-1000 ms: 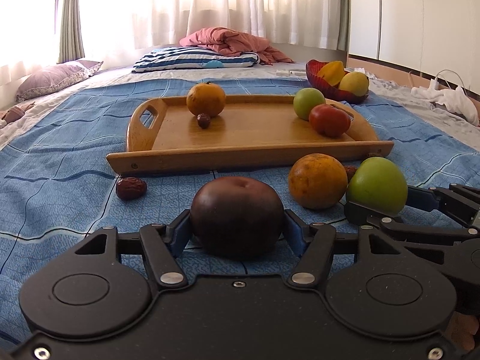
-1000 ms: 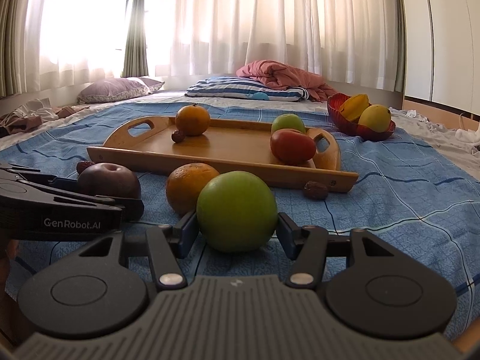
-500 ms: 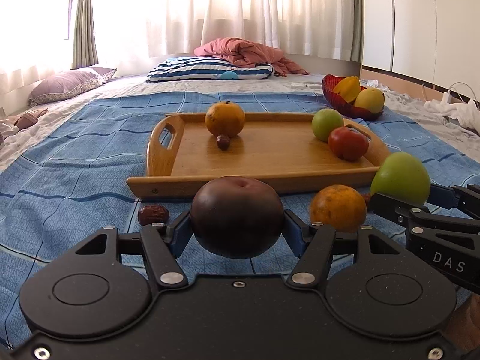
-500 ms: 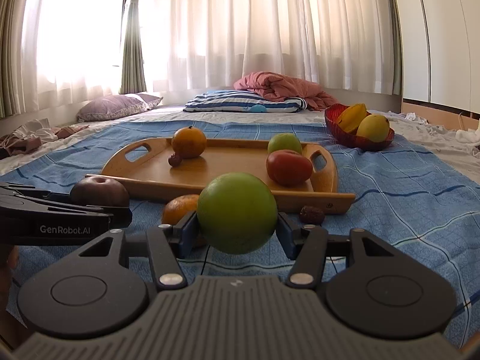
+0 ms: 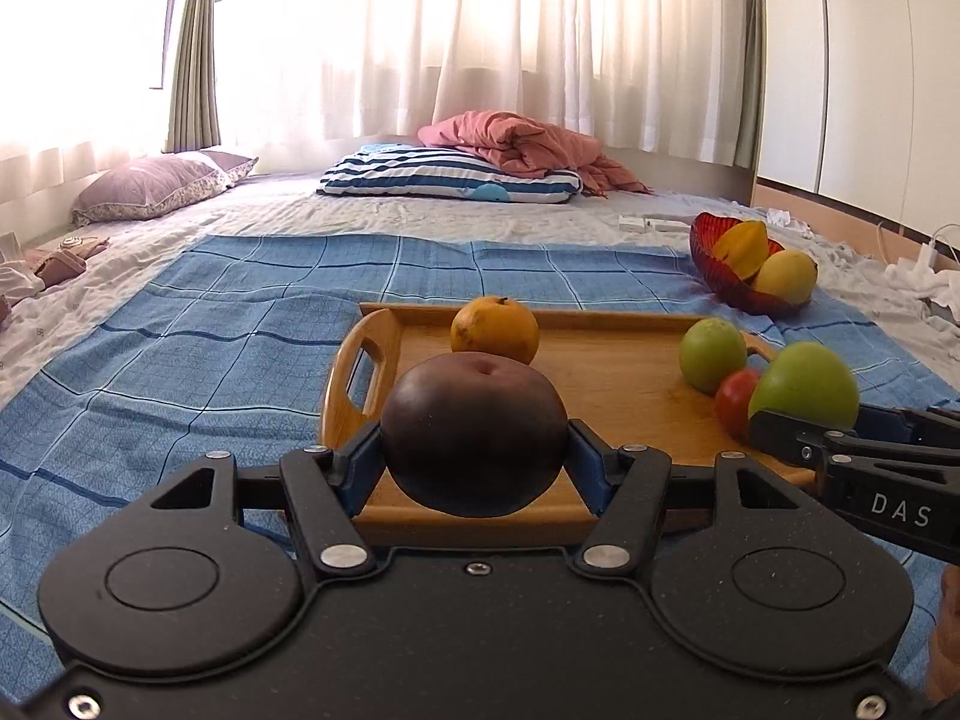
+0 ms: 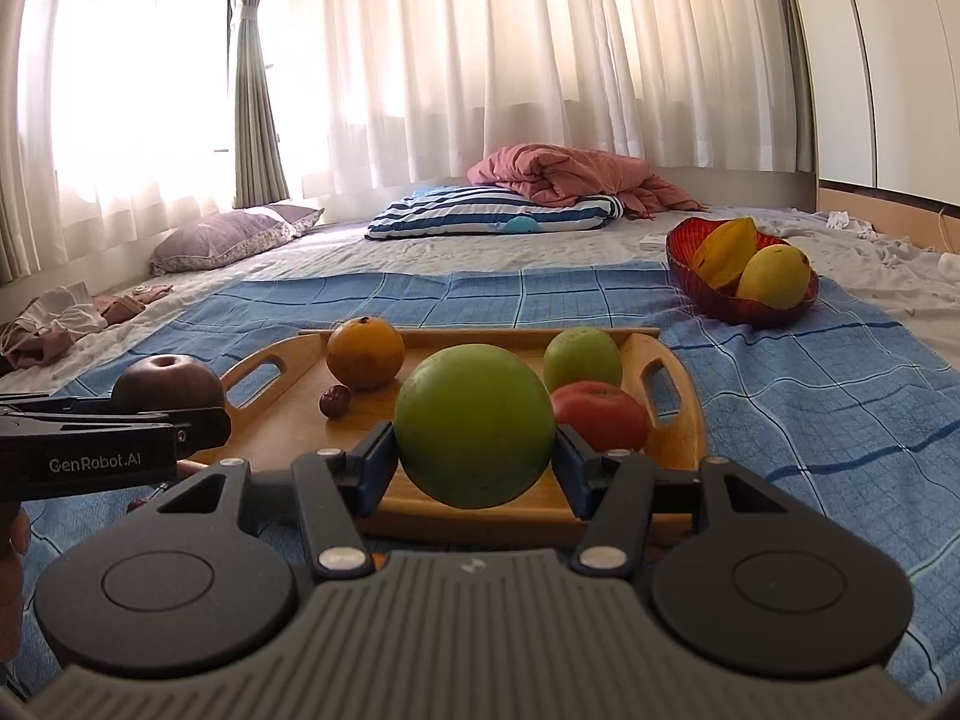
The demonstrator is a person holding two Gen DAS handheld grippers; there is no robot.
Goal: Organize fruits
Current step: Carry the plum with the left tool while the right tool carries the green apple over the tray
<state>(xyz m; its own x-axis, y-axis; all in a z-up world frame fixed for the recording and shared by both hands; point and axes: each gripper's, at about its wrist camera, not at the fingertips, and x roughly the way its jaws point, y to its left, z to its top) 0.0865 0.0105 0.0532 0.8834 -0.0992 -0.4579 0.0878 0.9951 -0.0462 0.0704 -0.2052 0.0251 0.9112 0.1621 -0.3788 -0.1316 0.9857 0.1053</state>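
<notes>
Right now the left gripper point(image 5: 474, 456) pinches a dark brown fruit point(image 5: 474, 435) and the right gripper point(image 6: 474, 462) pinches a big green fruit point(image 6: 474, 426), both held up over the near edge of the wooden tray point(image 6: 678, 420). Set each one down softly on a bare spot, away from the orange point(image 6: 365, 354) and the red fruit point(image 6: 600, 414), so nothing gets bumped or rolls.
</notes>
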